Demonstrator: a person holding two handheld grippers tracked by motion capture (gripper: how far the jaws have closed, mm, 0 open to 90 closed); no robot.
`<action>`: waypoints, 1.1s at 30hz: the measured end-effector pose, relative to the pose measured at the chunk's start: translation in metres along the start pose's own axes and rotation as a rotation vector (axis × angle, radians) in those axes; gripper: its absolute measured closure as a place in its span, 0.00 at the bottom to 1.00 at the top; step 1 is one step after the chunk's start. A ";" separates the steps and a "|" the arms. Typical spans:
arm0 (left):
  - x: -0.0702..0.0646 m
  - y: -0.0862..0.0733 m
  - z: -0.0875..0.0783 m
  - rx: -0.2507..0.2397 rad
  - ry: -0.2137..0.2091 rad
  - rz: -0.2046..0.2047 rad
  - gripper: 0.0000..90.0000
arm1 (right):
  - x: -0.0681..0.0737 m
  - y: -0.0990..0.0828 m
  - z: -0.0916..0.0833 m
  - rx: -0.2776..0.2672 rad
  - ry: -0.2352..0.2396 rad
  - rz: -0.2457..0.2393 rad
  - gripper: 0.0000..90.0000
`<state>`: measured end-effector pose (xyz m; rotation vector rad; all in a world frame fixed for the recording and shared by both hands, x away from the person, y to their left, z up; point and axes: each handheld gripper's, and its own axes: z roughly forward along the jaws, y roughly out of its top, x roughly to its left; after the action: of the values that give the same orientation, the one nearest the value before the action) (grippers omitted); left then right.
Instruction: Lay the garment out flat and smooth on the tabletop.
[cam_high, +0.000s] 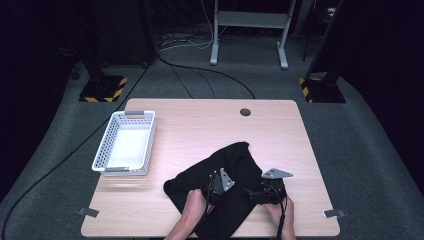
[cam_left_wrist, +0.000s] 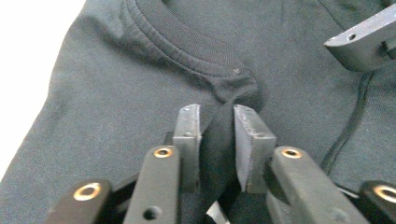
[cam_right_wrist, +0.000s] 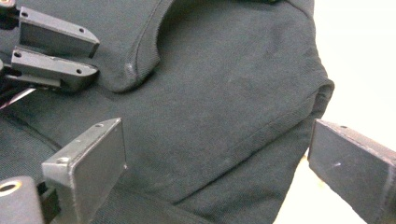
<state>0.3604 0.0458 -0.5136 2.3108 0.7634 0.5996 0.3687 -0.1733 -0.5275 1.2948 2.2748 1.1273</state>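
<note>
A black T-shirt (cam_high: 235, 160) lies crumpled on the wooden table (cam_high: 200, 120) near its front edge. My left gripper (cam_high: 218, 181) rests on the shirt's middle. In the left gripper view its jaws (cam_left_wrist: 218, 116) are shut on a raised fold of the shirt (cam_left_wrist: 116, 93) just below the ribbed collar (cam_left_wrist: 187, 42). My right gripper (cam_high: 255, 192) is beside it on the right. Its jaws (cam_right_wrist: 217, 140) stand wide open over the shirt's shoulder and sleeve (cam_right_wrist: 224, 84), with cloth between them but not pinched. The left gripper (cam_right_wrist: 95, 58) appears at the upper left of the right gripper view.
An empty white plastic basket (cam_high: 102, 150) stands at the table's left side. A round cable hole (cam_high: 245, 112) sits near the far edge. Grey tape marks (cam_high: 89, 212) lie at the front corners. Bare wood stretches behind the shirt.
</note>
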 end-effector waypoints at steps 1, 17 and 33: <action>0.001 0.000 0.000 0.000 -0.005 -0.003 0.85 | 0.000 0.000 0.000 -0.001 0.000 0.000 0.04; 0.026 0.002 -0.012 -0.042 -0.003 -0.095 0.92 | -0.001 0.000 0.000 -0.005 -0.001 0.008 0.05; 0.059 0.010 -0.023 -0.075 0.037 -0.147 0.92 | -0.001 0.000 0.000 -0.004 -0.004 0.008 0.06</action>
<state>0.3935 0.0869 -0.4782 2.1589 0.9043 0.5955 0.3690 -0.1739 -0.5274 1.3041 2.2654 1.1304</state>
